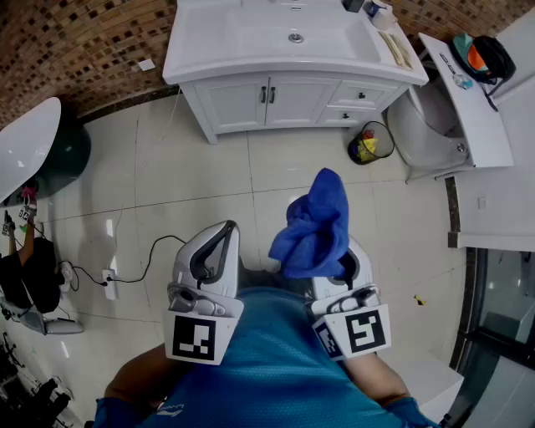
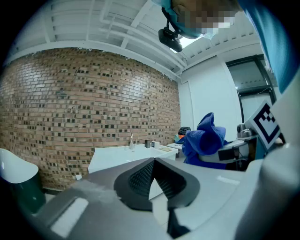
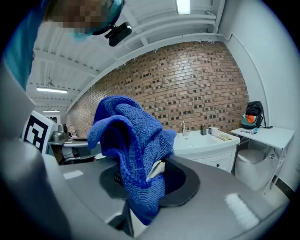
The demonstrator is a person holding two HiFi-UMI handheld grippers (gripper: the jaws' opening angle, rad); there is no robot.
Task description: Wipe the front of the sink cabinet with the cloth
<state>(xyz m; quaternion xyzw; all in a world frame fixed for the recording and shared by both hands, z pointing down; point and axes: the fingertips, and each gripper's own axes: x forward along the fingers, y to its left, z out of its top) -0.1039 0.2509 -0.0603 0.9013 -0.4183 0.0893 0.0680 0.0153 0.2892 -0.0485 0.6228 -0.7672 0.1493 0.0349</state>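
Fuzzy terry cloth (image 3: 133,150), glossy tiled floor (image 1: 167,184)

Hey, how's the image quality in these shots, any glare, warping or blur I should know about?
Head view: sharp, with small glare patches on the glossy floor tiles. Left gripper view: strong fisheye, so the brick wall bows and the corners go black. Right gripper view: same warping, and a ceiling light blows out, yet the cloth is crisp.

Toilet (image 1: 422,117), probably, right of sink cabinet (image 1: 288,102)
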